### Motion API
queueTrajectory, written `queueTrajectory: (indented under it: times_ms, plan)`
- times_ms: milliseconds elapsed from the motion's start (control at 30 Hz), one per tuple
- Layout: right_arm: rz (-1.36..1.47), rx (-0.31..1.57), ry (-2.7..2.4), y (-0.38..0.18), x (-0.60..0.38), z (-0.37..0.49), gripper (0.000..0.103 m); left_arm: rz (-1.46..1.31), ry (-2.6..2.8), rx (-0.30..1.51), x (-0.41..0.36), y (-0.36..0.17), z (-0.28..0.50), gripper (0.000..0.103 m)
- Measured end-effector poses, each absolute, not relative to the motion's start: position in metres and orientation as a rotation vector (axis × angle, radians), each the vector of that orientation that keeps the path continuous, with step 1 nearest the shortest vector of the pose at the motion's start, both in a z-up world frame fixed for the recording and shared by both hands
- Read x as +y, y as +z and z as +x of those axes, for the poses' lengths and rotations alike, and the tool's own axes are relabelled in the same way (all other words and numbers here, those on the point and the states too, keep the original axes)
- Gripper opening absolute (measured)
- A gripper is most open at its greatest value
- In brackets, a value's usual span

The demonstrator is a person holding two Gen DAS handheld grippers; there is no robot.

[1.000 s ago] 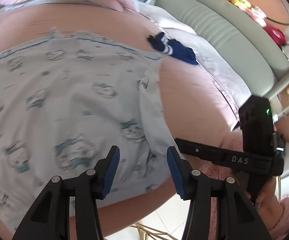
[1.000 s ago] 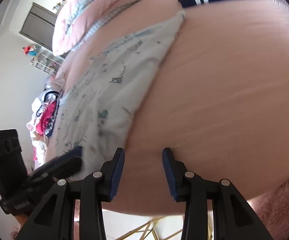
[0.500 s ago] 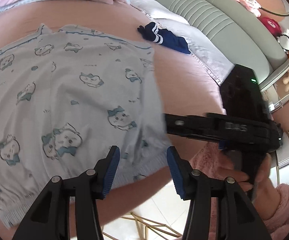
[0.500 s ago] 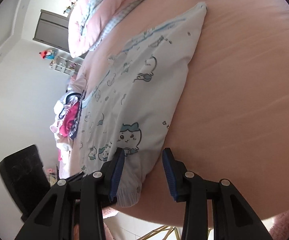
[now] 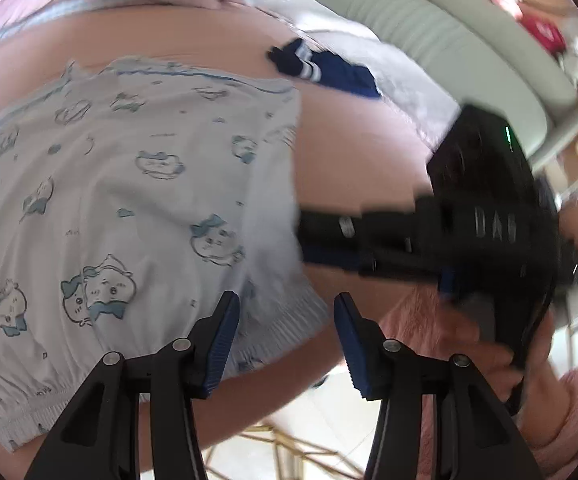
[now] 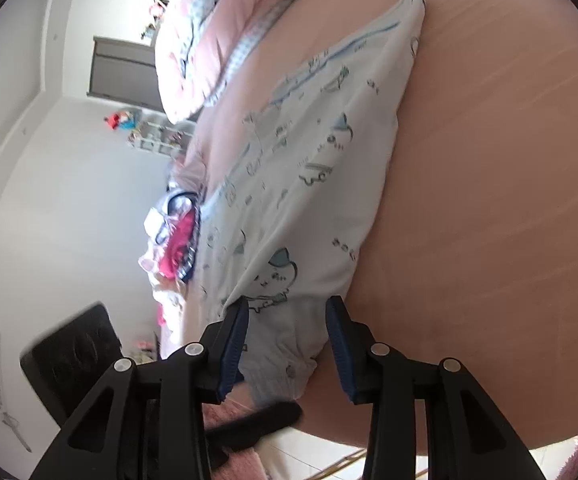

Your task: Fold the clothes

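Observation:
A white garment (image 5: pixel 137 184) printed with blue cartoon animals lies flat on the pink bed (image 5: pixel 353 152). My left gripper (image 5: pixel 285 340) hovers open over the garment's ribbed hem near its right corner, holding nothing. From the right, my right gripper (image 5: pixel 313 240) reaches in low against the garment's right edge, with a hand in a pink sleeve around its handle. In the right wrist view the garment (image 6: pixel 321 184) runs away from me. Its hem corner sits between the jaws of the right gripper (image 6: pixel 289 336); they are opening and the pads do not press the cloth.
A navy garment with white stripes (image 5: pixel 329 74) lies further up the bed. Pink bedding (image 6: pixel 209 40) is heaped at the head and a pile of clothes (image 6: pixel 173 240) lies beyond the white garment. A grey-green padded headboard (image 5: pixel 429 40) runs along the right. The bed edge and floor (image 5: pixel 321 412) are just below the grippers.
The right gripper swung from bare sheet onto the garment's hem corner, which now lies between its slightly wider jaws. The left gripper shifted a little along the hem.

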State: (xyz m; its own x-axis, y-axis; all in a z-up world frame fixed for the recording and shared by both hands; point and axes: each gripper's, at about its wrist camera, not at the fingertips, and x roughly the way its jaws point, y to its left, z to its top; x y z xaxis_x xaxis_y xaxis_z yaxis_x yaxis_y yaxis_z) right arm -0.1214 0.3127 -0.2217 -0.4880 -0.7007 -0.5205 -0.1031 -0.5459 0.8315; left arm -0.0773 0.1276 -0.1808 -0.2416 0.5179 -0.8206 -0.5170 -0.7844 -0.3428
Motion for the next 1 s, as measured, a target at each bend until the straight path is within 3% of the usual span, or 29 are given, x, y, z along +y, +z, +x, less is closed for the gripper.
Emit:
queueTrajectory:
  times_ms: [133,200,233,367,500,567,633,767,800,833,867,1000]
  plan:
    - [1.299,-1.206,-2.066,-0.221,0.309,-0.125,0.043,-1.369,2.123,0.094,0.138,-0.188,-0.076,0.045]
    - [1.307,-1.190,-2.079,-0.220,0.308,-0.124,0.043,-1.388,2.194,0.064,0.131,-0.190,-0.084,0.021]
    - [1.312,-1.190,-2.090,-0.221,0.310,-0.124,0.043,-1.389,2.225,0.023,0.124,-0.189,-0.088,0.016]
    - [1.359,-1.194,-2.167,-0.224,0.320,-0.121,0.043,-1.379,2.304,-0.138,0.090,-0.179,-0.103,0.016]
    - [1.397,-1.159,-2.188,-0.227,0.317,-0.125,0.043,-1.460,2.141,-0.238,0.081,-0.183,-0.121,0.018]
    - [1.415,-1.141,-2.197,-0.229,0.316,-0.127,0.043,-1.494,2.081,-0.224,0.088,-0.186,-0.131,0.035]
    - [1.428,-1.116,-2.196,-0.230,0.314,-0.127,0.043,-1.507,2.038,-0.240,0.094,-0.189,-0.142,0.044]
    - [1.439,-1.131,-2.187,-0.235,0.319,-0.127,0.043,-1.523,1.974,-0.348,0.099,-0.197,-0.159,0.045]
    - [1.440,-1.140,-2.190,-0.235,0.322,-0.126,0.043,-1.528,1.983,-0.344,0.100,-0.199,-0.161,0.041]
    - [1.441,-1.148,-2.194,-0.235,0.325,-0.125,0.043,-1.545,2.002,-0.308,0.103,-0.202,-0.160,0.017]
    - [1.436,-1.150,-2.201,-0.235,0.326,-0.124,0.043,-1.567,2.029,-0.247,0.104,-0.204,-0.158,0.010]
    - [1.437,-1.097,-2.261,-0.229,0.326,-0.124,0.043,-1.537,2.110,-0.232,0.091,-0.197,-0.151,0.007]
